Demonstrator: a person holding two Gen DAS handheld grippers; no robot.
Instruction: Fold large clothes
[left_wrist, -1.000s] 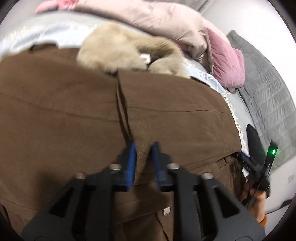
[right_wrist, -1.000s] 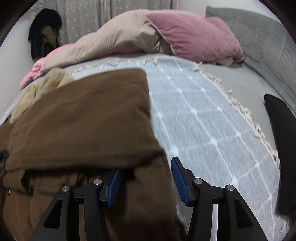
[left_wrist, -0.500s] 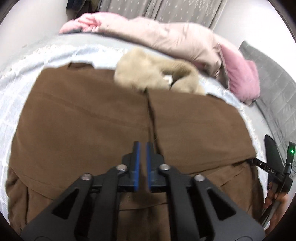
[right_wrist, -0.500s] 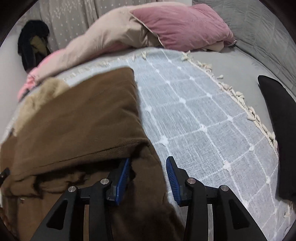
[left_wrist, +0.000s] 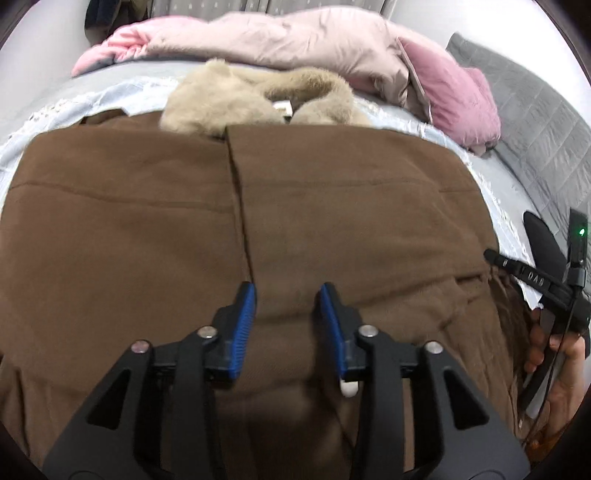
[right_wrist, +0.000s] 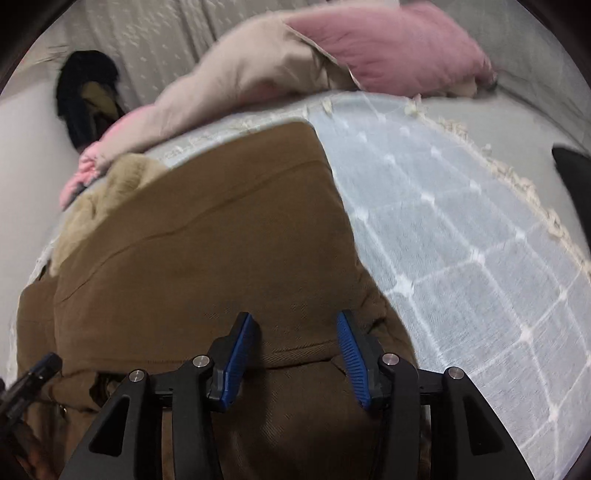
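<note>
A large brown coat (left_wrist: 147, 229) with a beige fur collar (left_wrist: 236, 96) lies on the bed, its two sides folded in and meeting at a centre seam (left_wrist: 240, 221). My left gripper (left_wrist: 288, 314) is open and empty just above the coat's near part, right of the seam. My right gripper (right_wrist: 295, 347) is open and empty over the coat (right_wrist: 207, 251) near its right edge. The right gripper also shows at the right edge of the left wrist view (left_wrist: 532, 280), held in a hand.
A pale blue checked throw (right_wrist: 461, 258) with a fringed edge covers the bed to the right of the coat. A pink and beige duvet (left_wrist: 295, 40) and a pink pillow (right_wrist: 399, 48) lie at the back. A black object (right_wrist: 572, 170) sits at far right.
My left gripper, shut half a second ago, has opened. My right gripper has opened wider and moved left over the coat's folded edge. Both have lifted slightly.
</note>
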